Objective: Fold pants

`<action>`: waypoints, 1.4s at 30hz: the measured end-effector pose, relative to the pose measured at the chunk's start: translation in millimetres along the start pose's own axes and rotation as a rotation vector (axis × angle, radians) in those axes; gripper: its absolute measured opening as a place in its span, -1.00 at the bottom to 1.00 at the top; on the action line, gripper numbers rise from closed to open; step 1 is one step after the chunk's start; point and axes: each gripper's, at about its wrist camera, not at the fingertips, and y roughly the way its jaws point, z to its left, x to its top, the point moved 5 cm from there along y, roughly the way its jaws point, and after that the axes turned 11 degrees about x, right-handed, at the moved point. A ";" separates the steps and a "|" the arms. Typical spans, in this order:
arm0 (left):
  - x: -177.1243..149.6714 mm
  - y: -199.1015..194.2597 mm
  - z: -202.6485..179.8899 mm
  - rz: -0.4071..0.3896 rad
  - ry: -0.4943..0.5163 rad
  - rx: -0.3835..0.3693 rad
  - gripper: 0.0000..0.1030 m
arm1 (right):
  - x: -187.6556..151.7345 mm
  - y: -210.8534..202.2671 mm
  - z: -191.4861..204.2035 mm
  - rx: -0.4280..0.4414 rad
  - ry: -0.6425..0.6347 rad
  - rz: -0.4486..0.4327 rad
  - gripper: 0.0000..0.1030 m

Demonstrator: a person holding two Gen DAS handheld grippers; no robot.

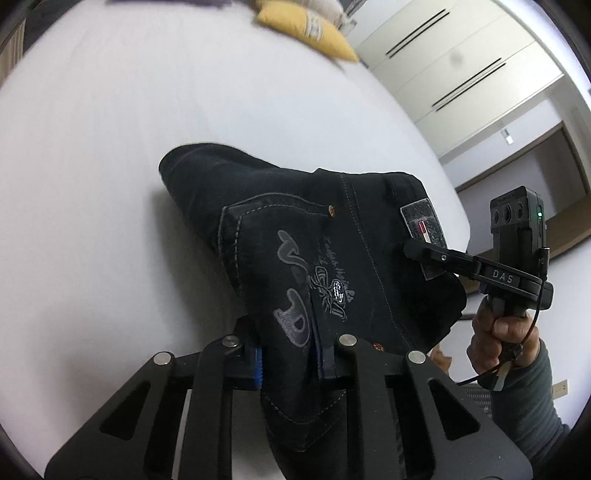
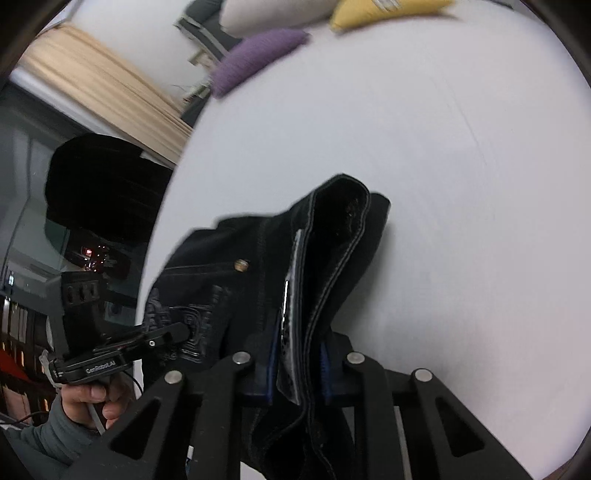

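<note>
The black jeans (image 1: 314,251) hang folded above the white bed (image 1: 110,166), with a printed back pocket and a waistband patch facing the left wrist view. My left gripper (image 1: 291,363) is shut on the fabric by the pocket. My right gripper (image 2: 297,363) is shut on the waistband of the jeans (image 2: 332,258), with the patch between its blue pads. The right gripper also shows in the left wrist view (image 1: 410,249), clamped beside the patch. The left gripper shows in the right wrist view (image 2: 184,332), clamped on the pocket print.
A yellow pillow (image 1: 310,29) lies at the far end of the bed. A purple pillow (image 2: 255,59) and a yellow pillow (image 2: 376,11) show in the right wrist view. White wardrobe doors (image 1: 461,66) stand to the right, and a beige curtain (image 2: 92,88) to the left.
</note>
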 end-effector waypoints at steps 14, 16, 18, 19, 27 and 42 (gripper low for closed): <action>59.2 -4.0 36.2 -0.149 0.048 0.172 -0.65 | 172.2 83.5 43.5 0.090 -0.073 -0.043 -0.62; 75.3 8.2 55.4 -0.143 0.035 0.177 -0.64 | 188.9 103.9 36.1 0.101 -0.047 -0.043 -0.62; 84.1 28.2 70.5 -0.133 0.025 0.177 -0.63 | 198.4 123.2 23.7 0.099 -0.022 -0.035 -0.62; 85.5 45.1 74.2 -0.123 0.025 0.179 -0.61 | 198.0 130.0 14.0 0.091 -0.007 -0.029 -0.61; 54.8 87.7 116.9 -0.105 -0.043 0.314 0.43 | 156.8 135.2 -61.3 0.067 0.145 -0.087 0.13; -33.5 -232.3 -18.6 -0.920 0.054 0.759 1.00 | 67.1 -136.3 215.8 -0.333 -0.565 -0.851 1.00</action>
